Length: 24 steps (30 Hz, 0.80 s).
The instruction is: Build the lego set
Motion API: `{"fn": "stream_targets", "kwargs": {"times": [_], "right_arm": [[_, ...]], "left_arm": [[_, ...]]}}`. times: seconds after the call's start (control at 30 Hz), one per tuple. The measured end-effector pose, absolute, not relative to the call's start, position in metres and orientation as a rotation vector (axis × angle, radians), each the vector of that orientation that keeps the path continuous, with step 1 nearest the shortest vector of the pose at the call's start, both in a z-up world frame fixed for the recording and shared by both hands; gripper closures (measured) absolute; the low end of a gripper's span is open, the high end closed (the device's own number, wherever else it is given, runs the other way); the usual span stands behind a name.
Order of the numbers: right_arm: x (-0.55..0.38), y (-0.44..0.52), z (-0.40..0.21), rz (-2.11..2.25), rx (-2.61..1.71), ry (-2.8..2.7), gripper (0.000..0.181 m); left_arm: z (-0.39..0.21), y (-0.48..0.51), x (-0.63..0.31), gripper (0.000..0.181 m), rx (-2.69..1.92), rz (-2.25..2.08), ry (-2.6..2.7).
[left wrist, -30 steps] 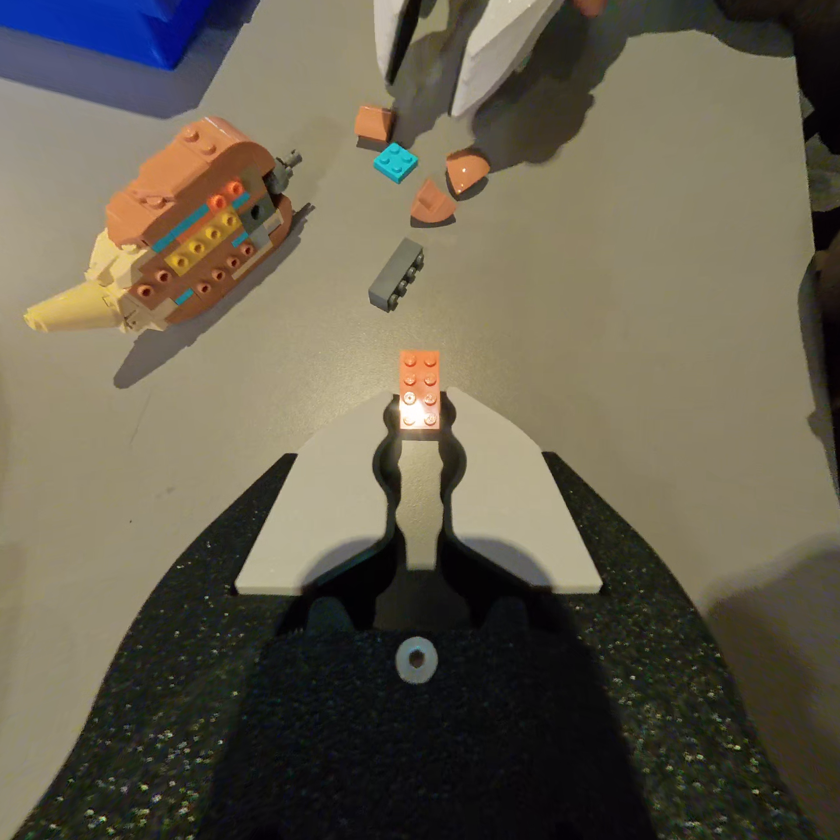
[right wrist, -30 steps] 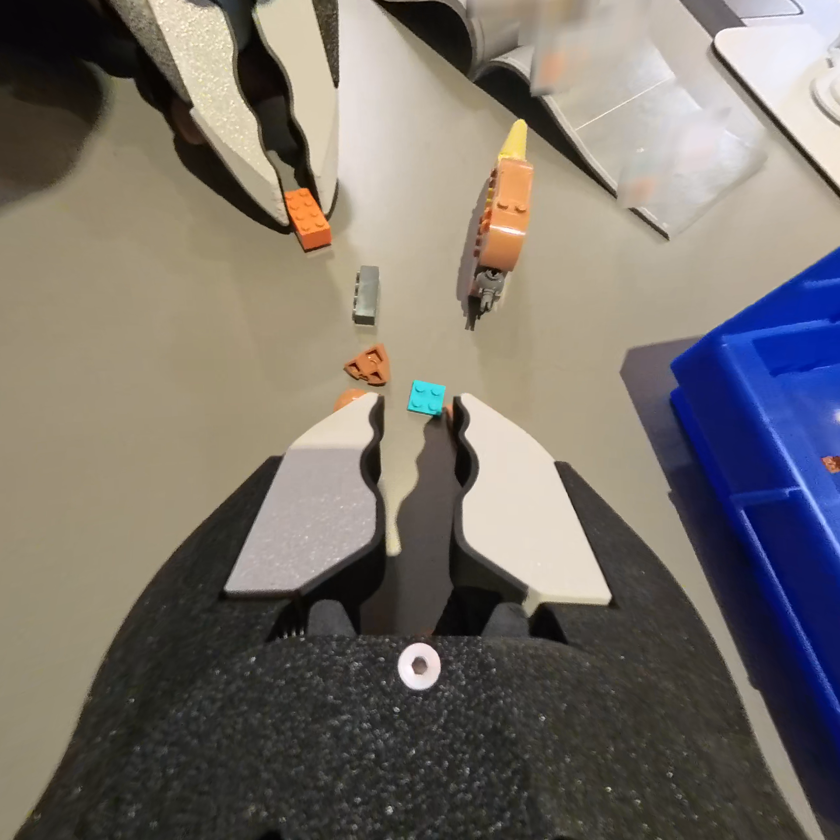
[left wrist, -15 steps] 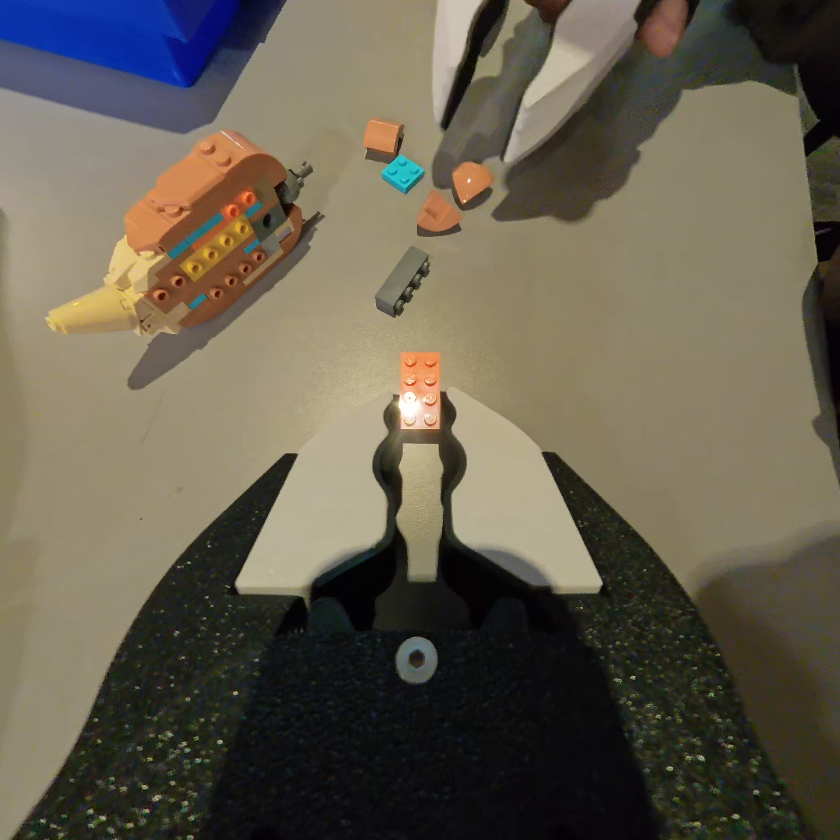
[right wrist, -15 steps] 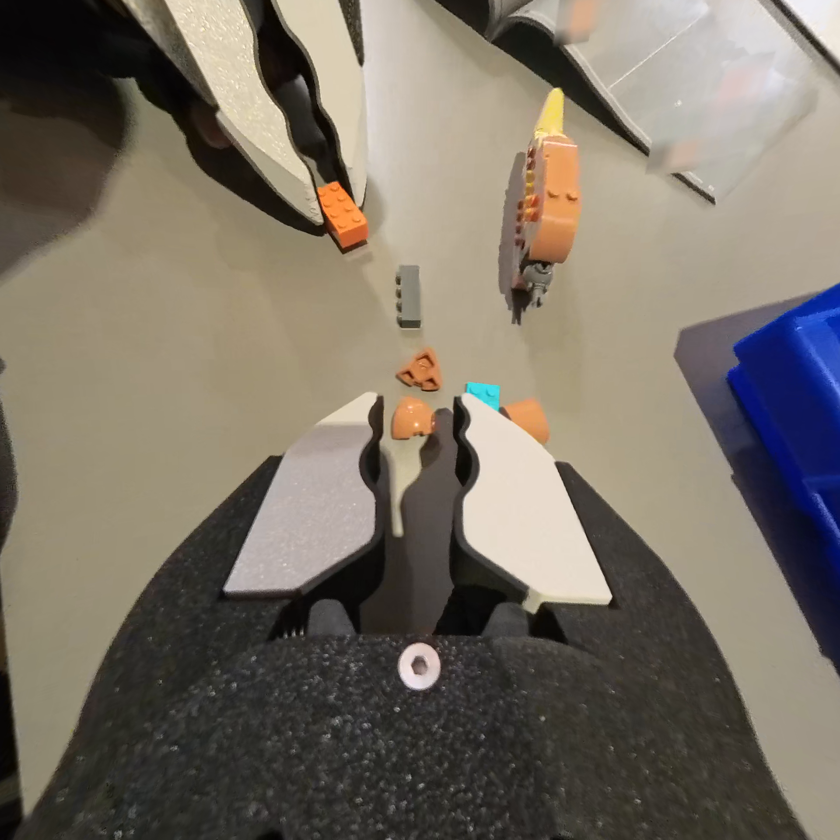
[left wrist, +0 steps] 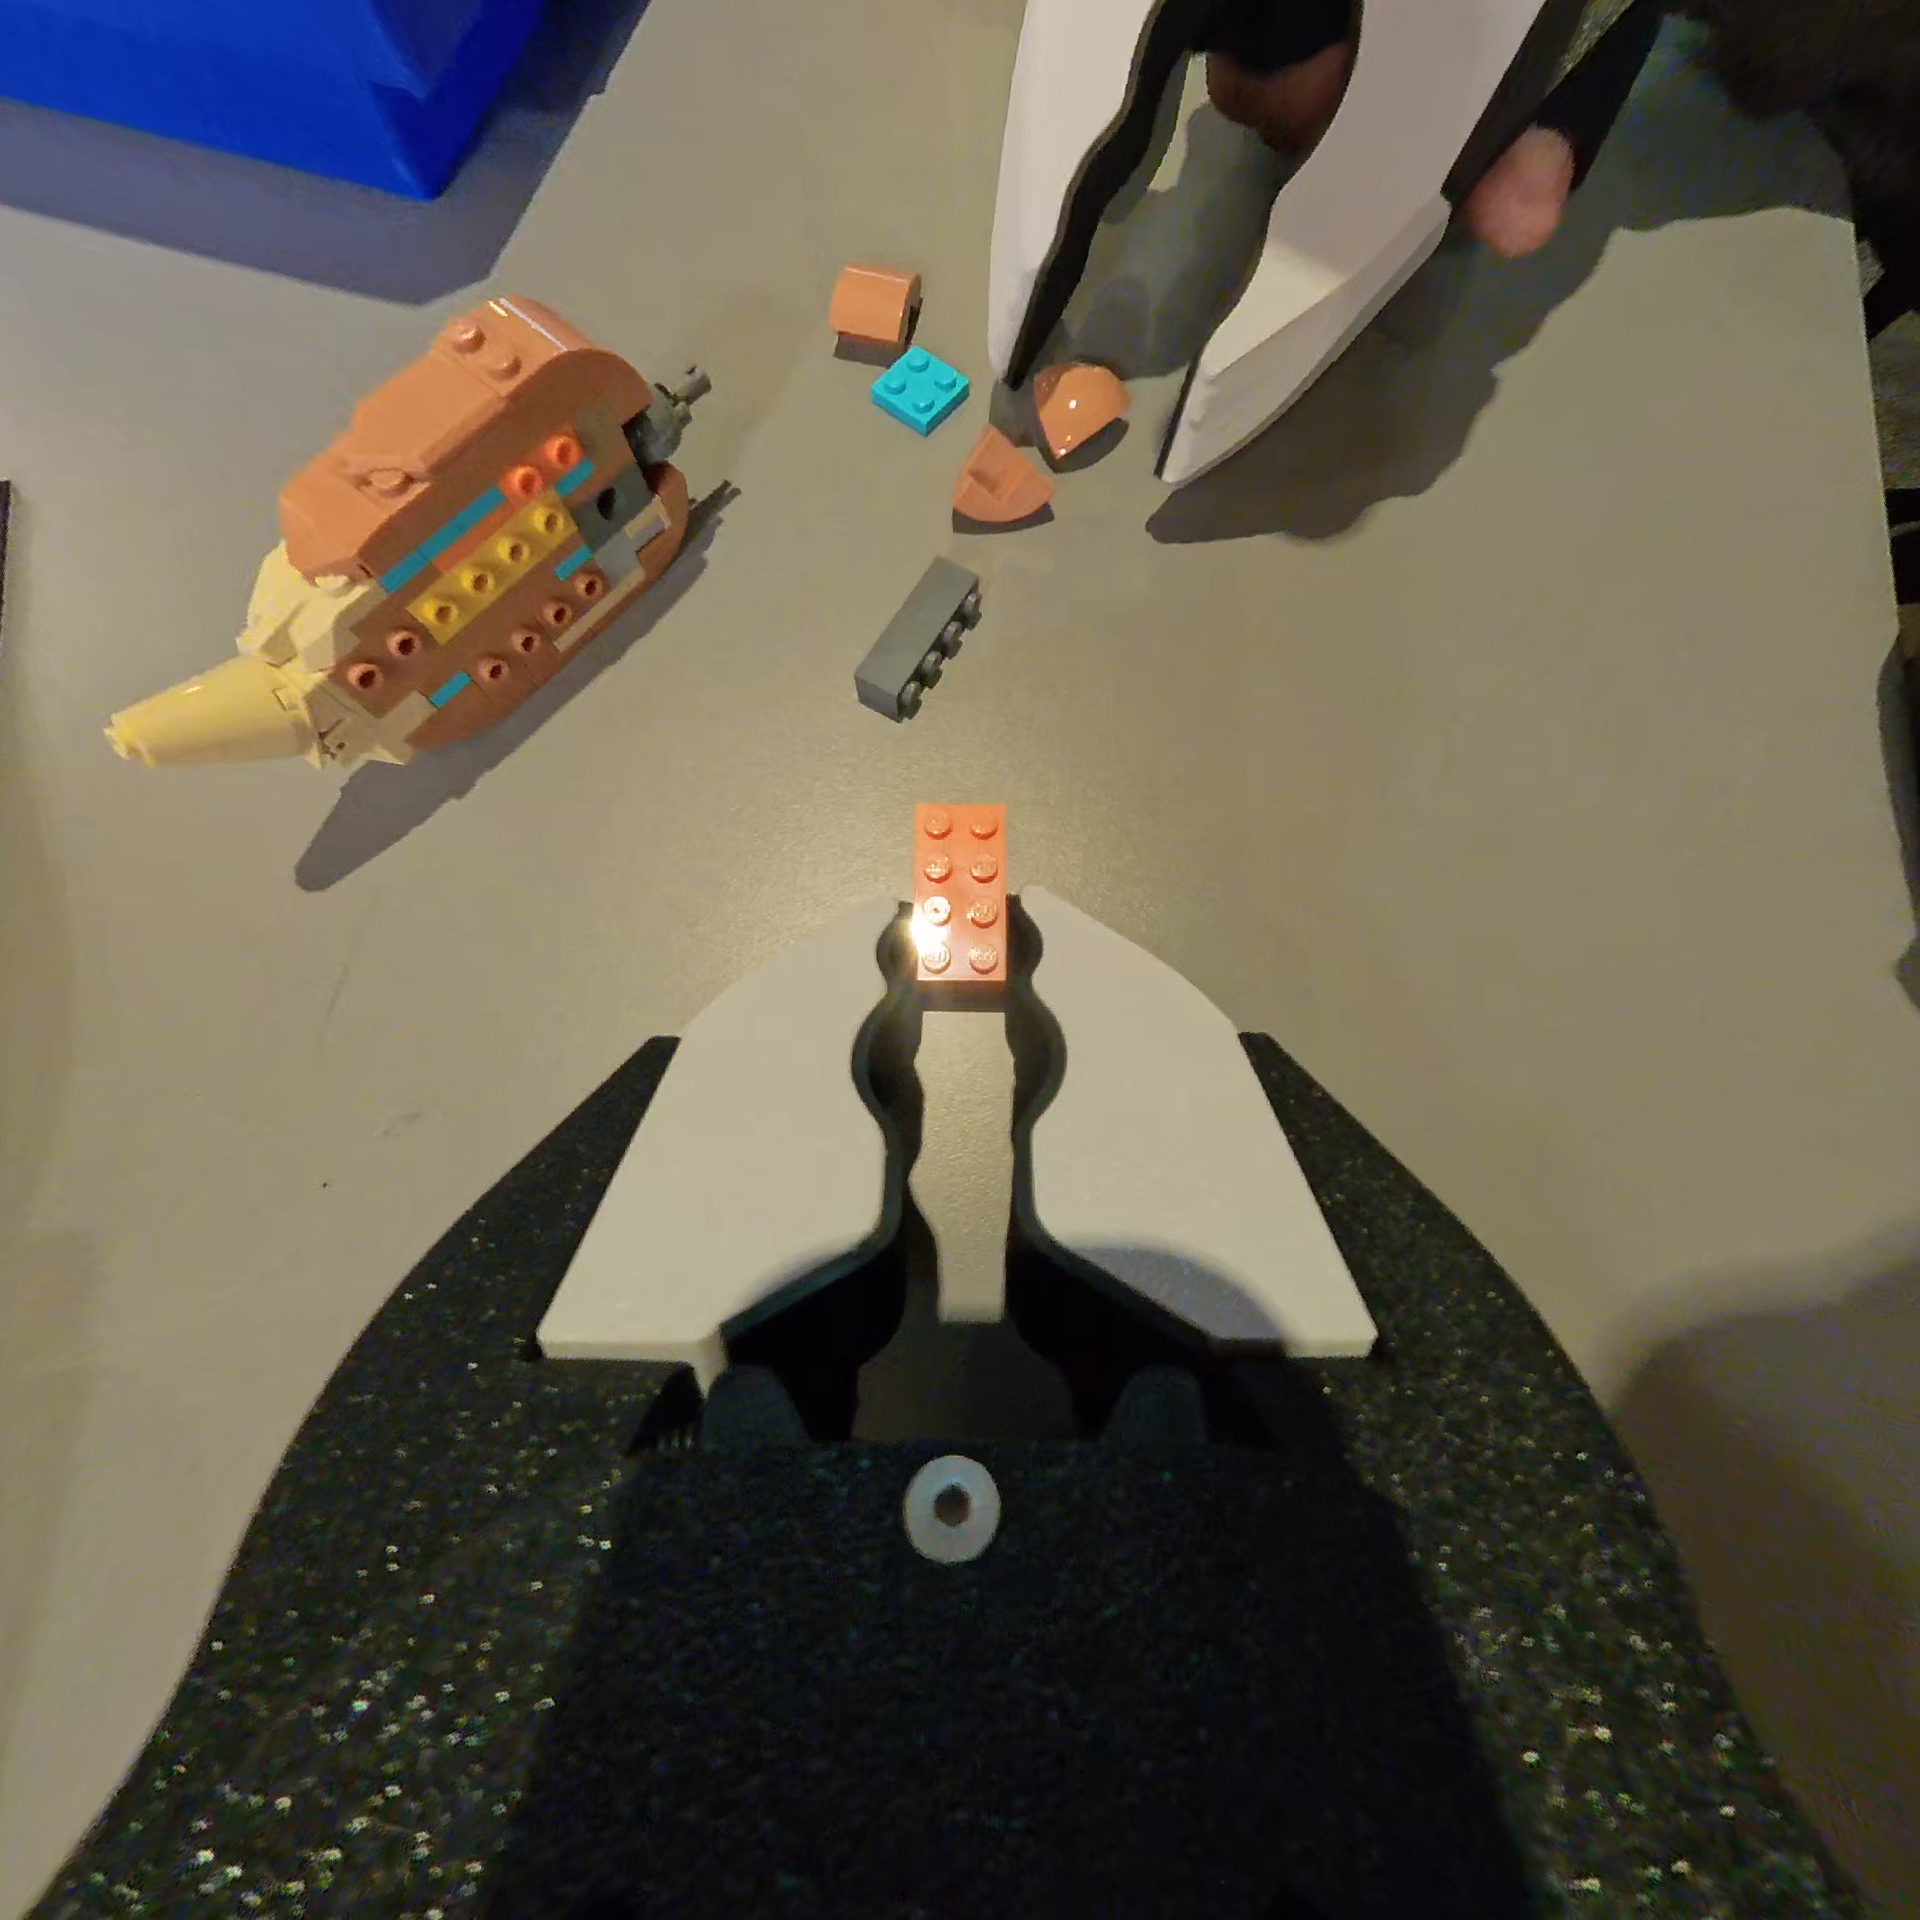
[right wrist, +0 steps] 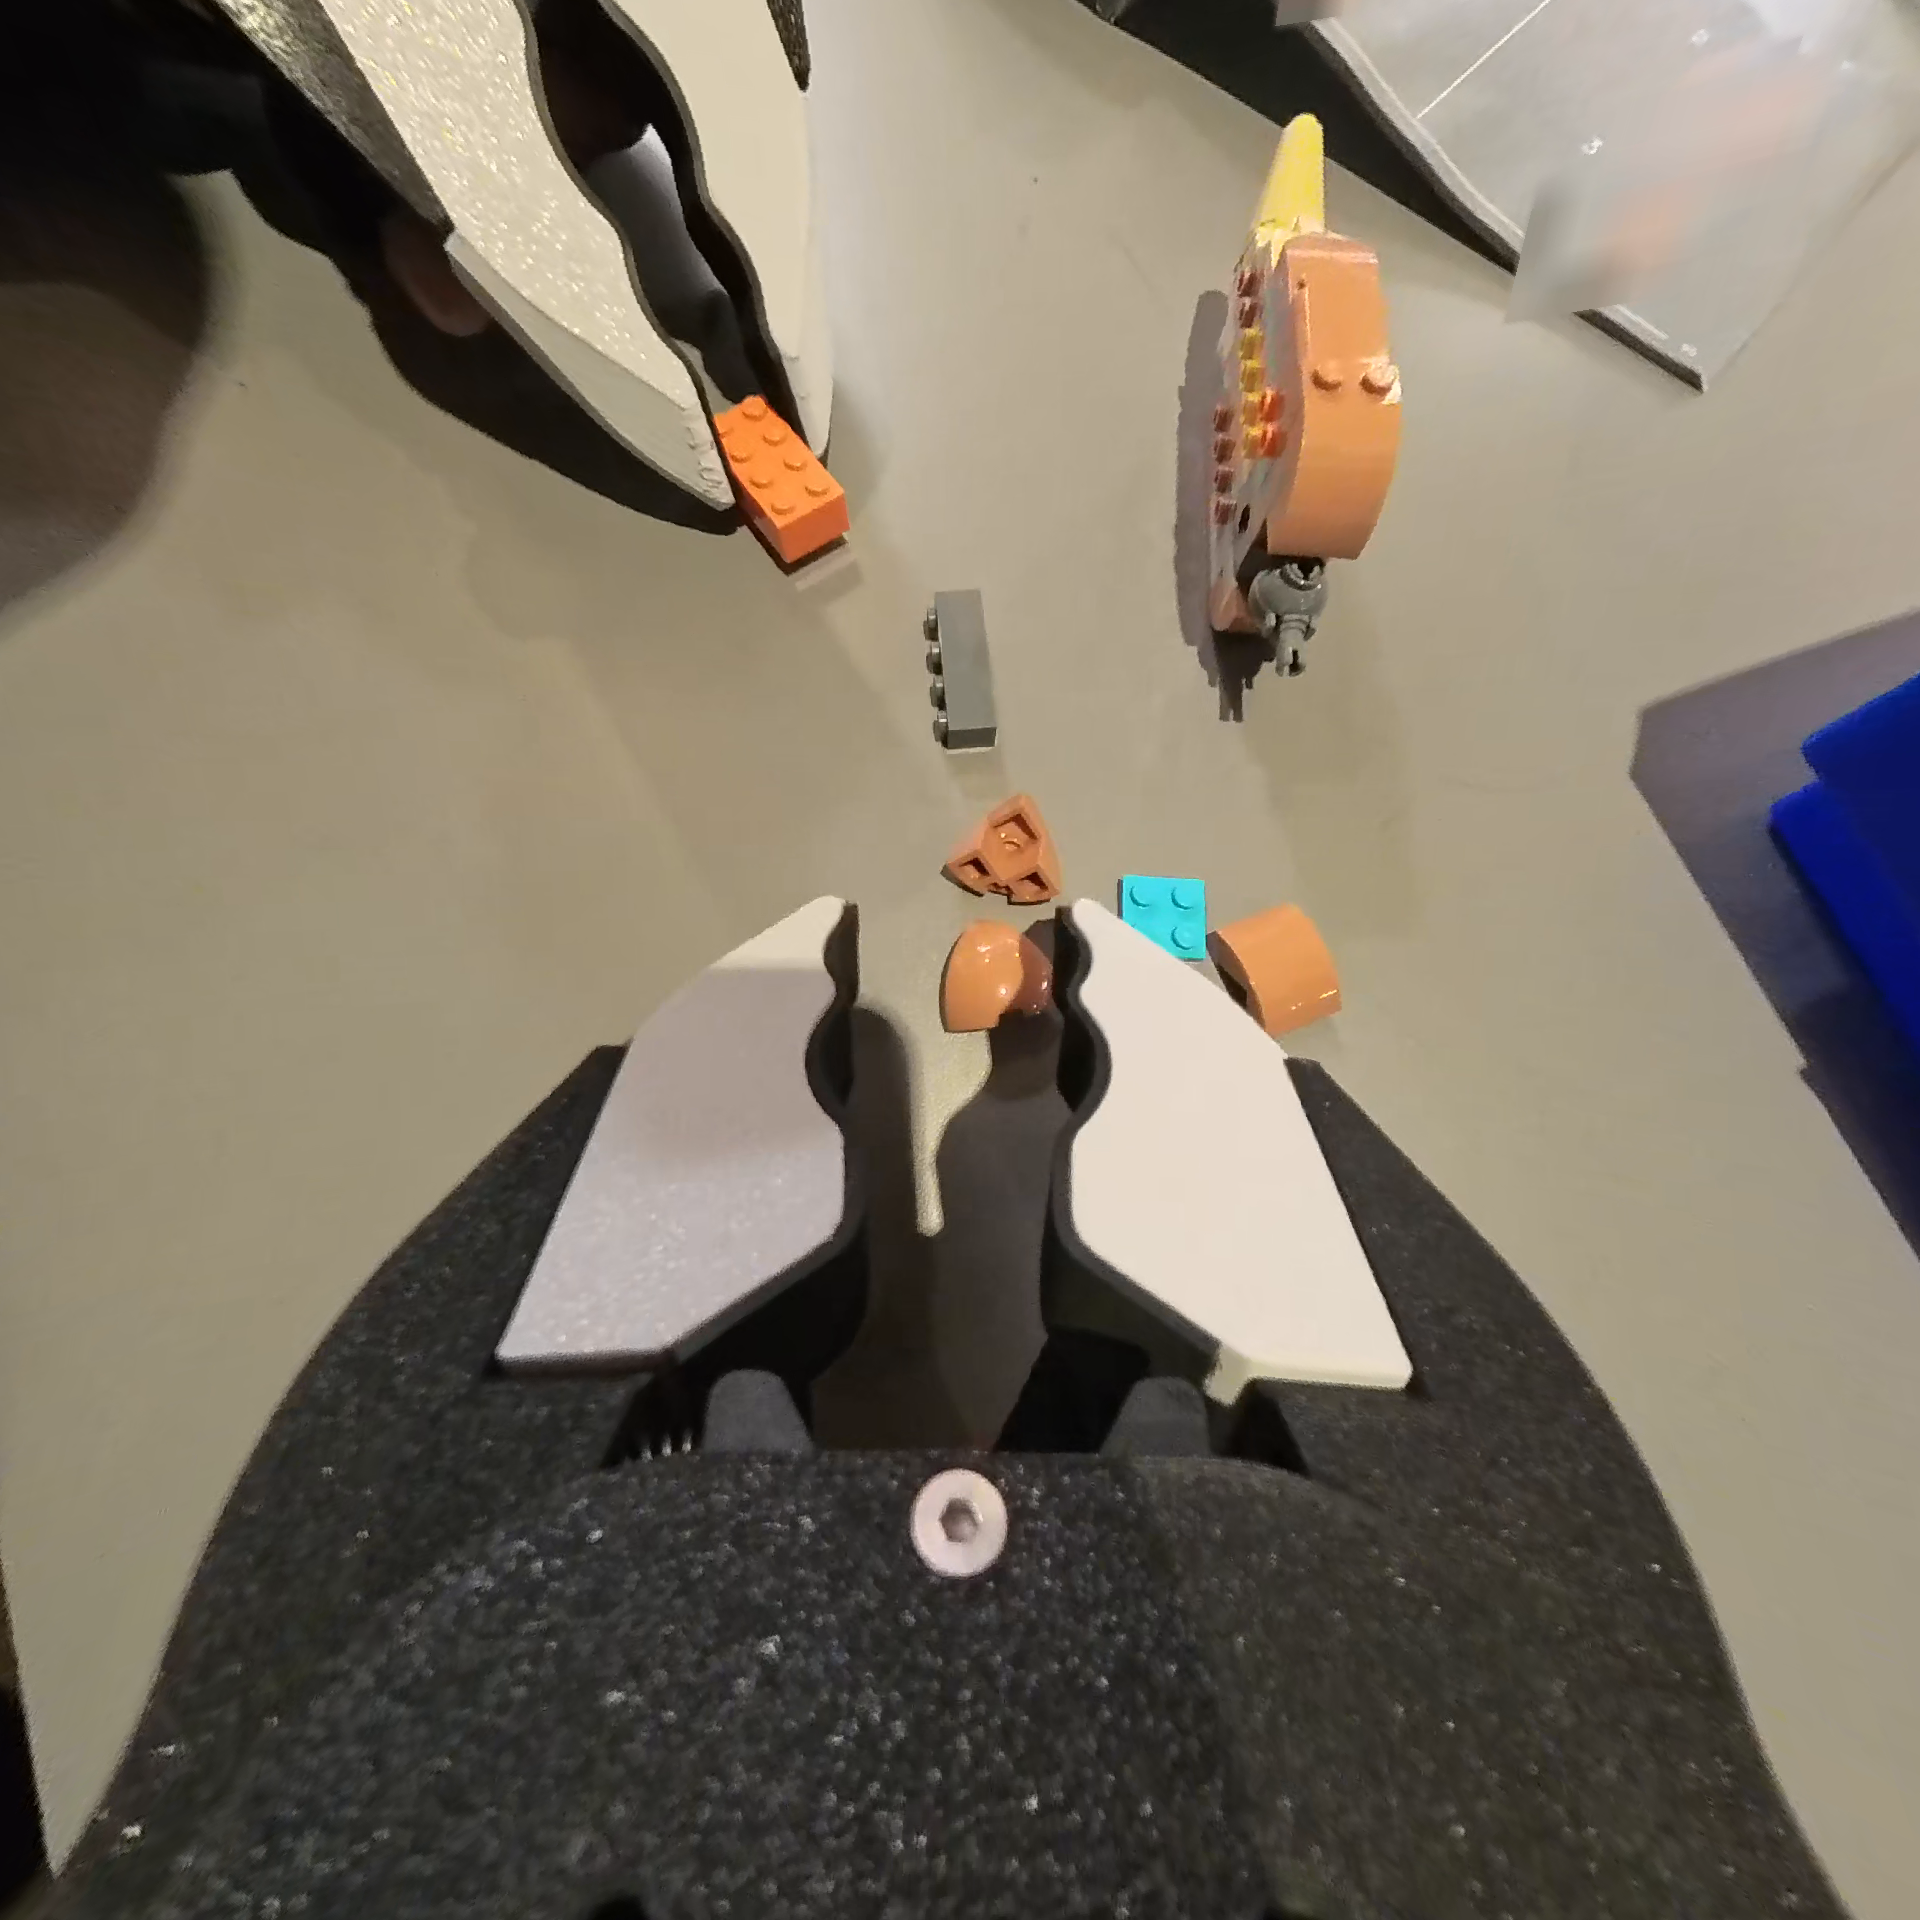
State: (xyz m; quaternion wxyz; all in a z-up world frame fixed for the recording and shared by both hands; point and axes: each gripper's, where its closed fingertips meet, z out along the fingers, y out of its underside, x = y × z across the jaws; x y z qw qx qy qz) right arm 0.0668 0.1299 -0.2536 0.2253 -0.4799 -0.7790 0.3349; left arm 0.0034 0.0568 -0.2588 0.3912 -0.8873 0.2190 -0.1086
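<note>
My left gripper (left wrist: 961, 920) is shut on an orange two-by-four brick (left wrist: 961, 894) and holds it just above the grey table; both also show in the right wrist view, the gripper (right wrist: 764, 436) and the brick (right wrist: 781, 480). My right gripper (right wrist: 956, 920) is open, its jaws on either side of a tan dome piece (right wrist: 985, 987) on the table. In the left wrist view the right gripper (left wrist: 1096, 421) straddles that dome piece (left wrist: 1081, 410). The partly built tan and brown model (left wrist: 457, 540) lies on its side at the left, studs up.
Loose parts lie near the dome: an upturned tan dome piece (right wrist: 1003, 847), a teal two-by-two plate (right wrist: 1169, 914), a tan curved brick (right wrist: 1278, 966) and a grey one-by-four brick (right wrist: 961, 670). A blue bin (left wrist: 260, 83) stands beyond the model. A clear plastic bag (right wrist: 1662, 156) lies past it. The gap from one gripper's tips to the other's is roughly 11 cm.
My right gripper has moved over from the teal plate to the tan dome piece and come down around it. My left gripper still holds the orange brick in place.
</note>
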Motion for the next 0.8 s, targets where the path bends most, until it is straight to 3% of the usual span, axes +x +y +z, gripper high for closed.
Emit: {"fn": "stream_targets", "kwargs": {"times": [0.5,0.8], "right_arm": [[0.0657,0.1315,-0.2585,0.880,-1.337,-2.159,0.163],[0.0659,0.1332,-0.2581,0.867,-1.357,-2.131,0.156]], "left_arm": [[-0.2588,0.0577,0.0017,0.165,-2.258,-0.270,0.537],[-0.2585,0.0575,0.0015,0.164,-2.255,-0.261,0.534]]}}
